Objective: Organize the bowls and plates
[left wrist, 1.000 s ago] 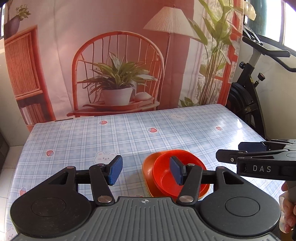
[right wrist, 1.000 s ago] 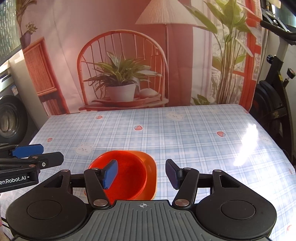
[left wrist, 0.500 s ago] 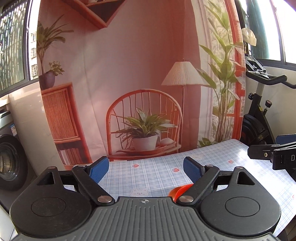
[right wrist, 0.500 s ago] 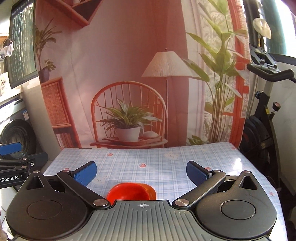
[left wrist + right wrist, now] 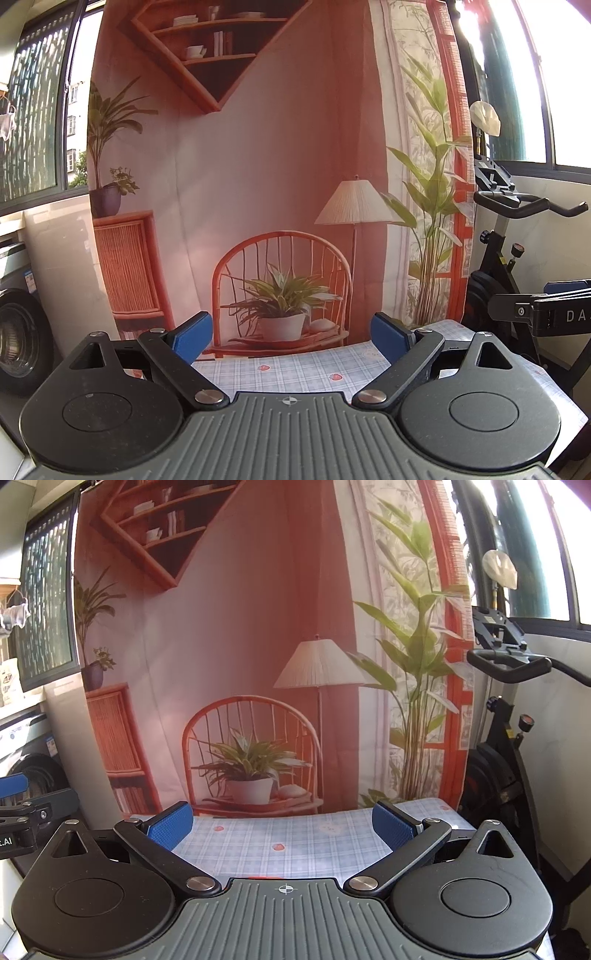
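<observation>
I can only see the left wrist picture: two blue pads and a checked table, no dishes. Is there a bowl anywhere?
Observer: Yes. The right wrist view shows a thin sliver of a red bowl on the table, peeking over the right gripper body.
Operator: Is that gripper holding it?
Observer: No. Its jaws have just been opening and stand wide, with only tablecloth between the pads.
Operator: How does my gripper look from there?
Observer: The left gripper shows side on at that view's left edge, in front of a washing machine. Its jaws have just been opening too.
</observation>
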Demonstrator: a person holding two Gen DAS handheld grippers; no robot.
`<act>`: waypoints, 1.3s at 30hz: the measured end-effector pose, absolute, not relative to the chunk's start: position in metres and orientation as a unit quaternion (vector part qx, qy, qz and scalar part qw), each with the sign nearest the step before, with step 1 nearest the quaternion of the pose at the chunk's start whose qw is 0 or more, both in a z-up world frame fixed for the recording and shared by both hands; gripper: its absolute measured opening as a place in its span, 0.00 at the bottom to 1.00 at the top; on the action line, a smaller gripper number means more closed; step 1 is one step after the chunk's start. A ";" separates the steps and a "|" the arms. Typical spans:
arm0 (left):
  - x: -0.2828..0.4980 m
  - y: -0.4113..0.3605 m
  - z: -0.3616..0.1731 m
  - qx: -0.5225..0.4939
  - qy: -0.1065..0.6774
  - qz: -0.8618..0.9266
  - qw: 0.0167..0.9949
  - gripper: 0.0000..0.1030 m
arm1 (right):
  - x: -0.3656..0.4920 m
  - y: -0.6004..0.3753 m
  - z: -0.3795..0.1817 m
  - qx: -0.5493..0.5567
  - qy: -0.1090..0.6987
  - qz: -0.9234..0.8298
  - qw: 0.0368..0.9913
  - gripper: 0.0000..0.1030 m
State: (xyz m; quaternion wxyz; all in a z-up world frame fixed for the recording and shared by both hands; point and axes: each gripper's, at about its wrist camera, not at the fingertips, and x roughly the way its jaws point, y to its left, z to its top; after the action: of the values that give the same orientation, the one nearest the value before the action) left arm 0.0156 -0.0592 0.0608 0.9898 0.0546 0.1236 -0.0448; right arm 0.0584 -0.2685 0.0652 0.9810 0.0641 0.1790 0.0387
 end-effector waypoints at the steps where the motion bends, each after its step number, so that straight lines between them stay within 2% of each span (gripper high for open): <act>1: 0.014 -0.060 0.061 0.057 0.121 -0.042 0.990 0.91 | 0.057 -0.269 0.066 0.065 0.176 0.037 0.981 1.00; 39: 0.018 -0.050 0.061 0.015 0.147 -0.034 0.988 0.92 | 0.056 -0.264 0.066 0.057 0.184 0.025 0.981 1.00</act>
State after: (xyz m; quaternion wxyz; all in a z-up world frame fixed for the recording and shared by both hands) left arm 0.0183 -0.0504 0.0610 0.9884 0.0146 0.1471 -0.0343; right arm 0.0561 -0.2637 0.0660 0.9809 0.0566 0.1842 0.0249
